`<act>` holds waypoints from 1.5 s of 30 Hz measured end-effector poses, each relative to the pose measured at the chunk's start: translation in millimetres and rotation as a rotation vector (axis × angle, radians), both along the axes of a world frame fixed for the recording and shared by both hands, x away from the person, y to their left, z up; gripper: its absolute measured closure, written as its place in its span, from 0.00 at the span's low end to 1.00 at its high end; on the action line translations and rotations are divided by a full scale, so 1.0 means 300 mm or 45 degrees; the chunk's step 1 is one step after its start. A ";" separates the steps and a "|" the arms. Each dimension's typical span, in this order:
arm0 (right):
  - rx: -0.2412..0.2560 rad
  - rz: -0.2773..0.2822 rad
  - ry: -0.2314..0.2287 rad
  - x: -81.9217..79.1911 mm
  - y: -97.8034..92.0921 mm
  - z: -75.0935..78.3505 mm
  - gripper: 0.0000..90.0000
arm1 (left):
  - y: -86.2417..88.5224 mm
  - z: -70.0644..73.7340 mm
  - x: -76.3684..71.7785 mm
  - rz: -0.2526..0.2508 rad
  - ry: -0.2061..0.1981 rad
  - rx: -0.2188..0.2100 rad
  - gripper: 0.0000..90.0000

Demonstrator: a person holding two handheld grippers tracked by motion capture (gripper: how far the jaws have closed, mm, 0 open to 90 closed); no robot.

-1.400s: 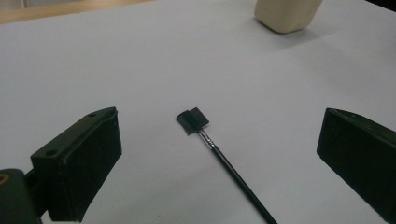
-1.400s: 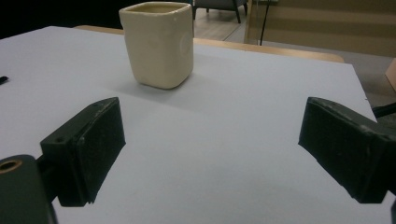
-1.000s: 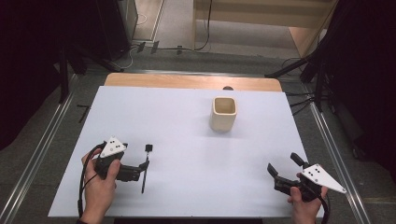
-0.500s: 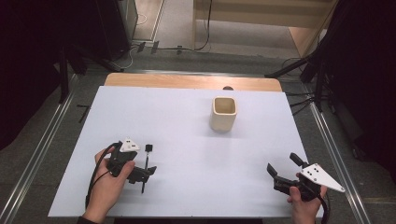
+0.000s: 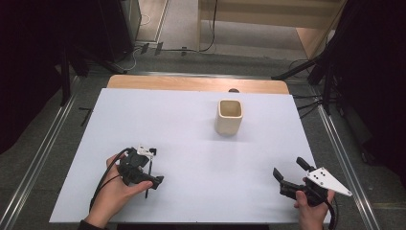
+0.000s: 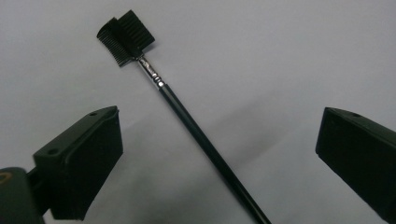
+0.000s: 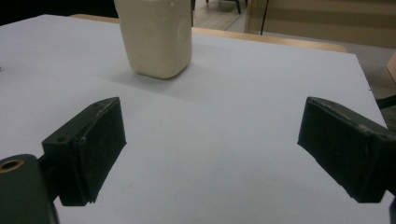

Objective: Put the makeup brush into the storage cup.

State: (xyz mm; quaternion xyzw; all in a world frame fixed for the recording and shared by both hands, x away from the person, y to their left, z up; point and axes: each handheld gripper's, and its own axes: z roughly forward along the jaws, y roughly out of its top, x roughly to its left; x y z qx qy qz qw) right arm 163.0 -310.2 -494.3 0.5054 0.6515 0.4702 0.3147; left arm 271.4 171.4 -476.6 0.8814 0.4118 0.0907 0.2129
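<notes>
A: Tongs on the left, what do they do?

B: The left tongs (image 5: 147,168) hang over the near-left part of the white worktop (image 5: 191,143) with the jaws spread wide. A brow brush (image 6: 187,121) lies flat on the worktop between them, and neither jaw touches it.

A: How does the brush lie?

B: In the left gripper view its thin black handle runs slantwise from the bottom edge up to a silver ferrule. At the far end sits the head, a small comb beside a block of black bristles. From the high view the brush (image 5: 149,173) shows as a thin dark line under the tongs, and the person's left hand (image 5: 112,194) holds the body.

A: And the other side?

B: The right tongs (image 5: 293,173) rest at the near-right corner, jaws wide apart too, gripping nothing. They point towards a cream square cup (image 5: 229,116), which stands upright well apart from them, on the far half of the worktop. The same cup (image 7: 155,35) rises ahead of the jaws in the right gripper view.
</notes>
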 end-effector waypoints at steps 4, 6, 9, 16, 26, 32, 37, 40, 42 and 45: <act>0.000 0.000 0.002 0.001 -0.001 -0.001 0.09 | 0.000 0.000 0.002 0.028 0.018 0.022 0.25; 0.000 -0.001 0.004 0.001 0.000 -0.002 0.09 | 0.000 0.000 0.003 0.049 0.025 0.028 0.32; -0.005 0.004 0.006 0.003 0.001 -0.003 0.09 | 0.001 0.004 0.003 0.071 0.022 0.061 0.40; -0.004 0.000 0.015 0.005 0.003 -0.005 0.09 | -0.010 0.009 0.003 0.081 0.049 0.128 0.60; -0.009 0.000 0.033 0.009 0.013 -0.014 0.09 | -0.001 0.012 0.017 0.101 0.095 0.105 0.92; -0.022 0.021 0.049 0.015 0.047 -0.022 0.09 | 0.000 0.011 0.011 0.090 0.071 0.110 0.96; -0.032 0.026 0.055 0.023 0.077 -0.019 0.09 | 0.020 0.007 0.002 0.075 0.027 0.046 0.96; -0.040 0.030 0.058 0.028 0.094 -0.017 0.09 | 0.047 0.010 0.000 0.089 -0.017 -0.029 0.96; -0.043 0.037 0.056 0.028 0.107 -0.014 0.09 | 0.063 0.018 -0.002 0.112 -0.058 -0.083 0.96; -0.051 0.045 0.048 0.033 0.126 -0.005 0.09 | 0.088 0.037 -0.004 0.125 -0.098 -0.170 0.96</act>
